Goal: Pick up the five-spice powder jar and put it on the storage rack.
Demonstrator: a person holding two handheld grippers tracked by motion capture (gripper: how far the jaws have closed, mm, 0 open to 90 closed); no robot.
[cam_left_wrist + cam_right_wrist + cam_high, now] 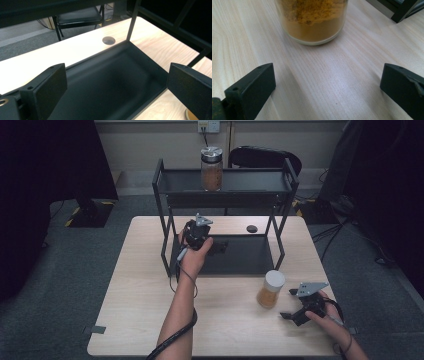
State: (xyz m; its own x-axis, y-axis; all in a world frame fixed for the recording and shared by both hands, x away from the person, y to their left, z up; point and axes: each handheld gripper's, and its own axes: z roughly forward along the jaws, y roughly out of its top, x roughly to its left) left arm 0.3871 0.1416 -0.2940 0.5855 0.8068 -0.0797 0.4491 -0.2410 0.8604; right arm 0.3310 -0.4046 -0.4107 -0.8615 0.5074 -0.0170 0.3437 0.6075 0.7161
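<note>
A glass jar of orange-brown powder with a white lid (271, 289) stands on the wooden table at the front right; its base (312, 22) is just ahead of my right gripper. My right gripper (290, 304) rests low by the table's front right, open, with nothing between its jaws. A second jar with a silver lid (211, 168) sits on the top shelf of the black metal rack (167, 179). My left gripper (216, 247) hovers open over the rack's lower tray (112, 87), holding nothing.
A small dark round cap (252, 228) lies on the table behind the rack, also visible as a dark disc (108, 40). The rack's upright posts (132, 22) frame the tray. A black chair (265, 157) stands behind the table.
</note>
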